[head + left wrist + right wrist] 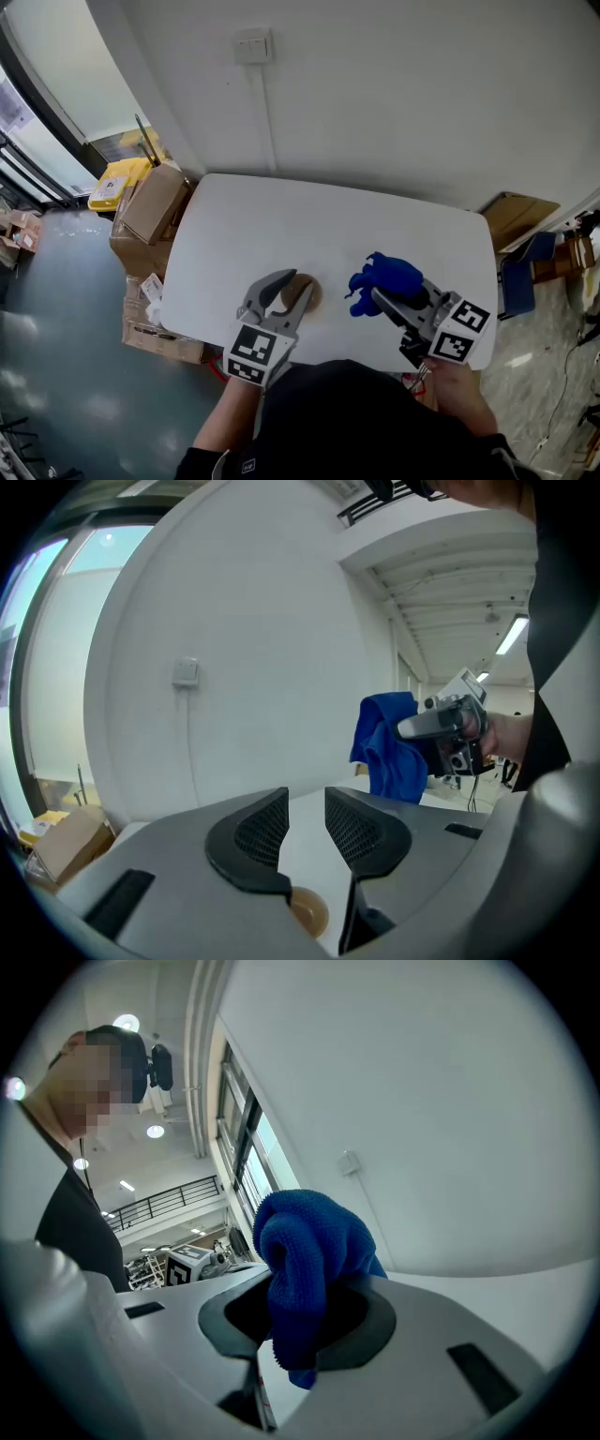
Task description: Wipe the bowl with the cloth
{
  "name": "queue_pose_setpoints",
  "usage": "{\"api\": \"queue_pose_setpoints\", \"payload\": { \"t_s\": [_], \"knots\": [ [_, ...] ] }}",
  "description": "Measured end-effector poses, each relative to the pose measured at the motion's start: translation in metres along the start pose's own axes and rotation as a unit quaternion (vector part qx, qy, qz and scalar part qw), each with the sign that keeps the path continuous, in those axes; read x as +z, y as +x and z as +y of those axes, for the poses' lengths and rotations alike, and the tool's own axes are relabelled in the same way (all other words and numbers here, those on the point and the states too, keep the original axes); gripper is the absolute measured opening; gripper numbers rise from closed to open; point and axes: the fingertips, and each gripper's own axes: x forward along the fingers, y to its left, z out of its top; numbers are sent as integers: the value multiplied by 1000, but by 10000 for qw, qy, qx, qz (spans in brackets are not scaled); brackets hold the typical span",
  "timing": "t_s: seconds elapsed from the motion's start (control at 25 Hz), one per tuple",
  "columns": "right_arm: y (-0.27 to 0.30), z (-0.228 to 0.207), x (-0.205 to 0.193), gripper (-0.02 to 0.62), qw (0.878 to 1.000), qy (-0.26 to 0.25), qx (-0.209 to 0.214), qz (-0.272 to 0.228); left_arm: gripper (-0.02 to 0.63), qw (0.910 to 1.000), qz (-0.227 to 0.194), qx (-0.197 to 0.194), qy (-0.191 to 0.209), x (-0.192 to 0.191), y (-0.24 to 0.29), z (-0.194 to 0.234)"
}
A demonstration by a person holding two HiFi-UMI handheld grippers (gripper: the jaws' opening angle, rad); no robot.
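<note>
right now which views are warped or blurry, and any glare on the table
Head view: sharp and evenly lit, no glare on the white table. Left gripper view: fisheye bend with dark corners, the window washed out bright, the bowl soft below the left tongs. Right gripper view: same fisheye bend, the cloth crisp up close, the background hazy.

Deep blue cloth [384, 278], tan brown bowl [315, 292], plain white table [328, 220].
</note>
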Motion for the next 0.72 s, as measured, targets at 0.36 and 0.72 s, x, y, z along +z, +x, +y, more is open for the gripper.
{"api": "queue_pose_setpoints", "payload": {
  "t_s": [0.36, 0.72],
  "knots": [
    [-10, 37, 48, 84, 9927, -1042, 228, -570, 104, 9980, -611, 173, 31, 58, -29, 1],
    [-14, 50, 66, 77, 9851, -1512, 81, -819, 97, 9960, -859, 232, 96, 82, -41, -3]
  ]
}}
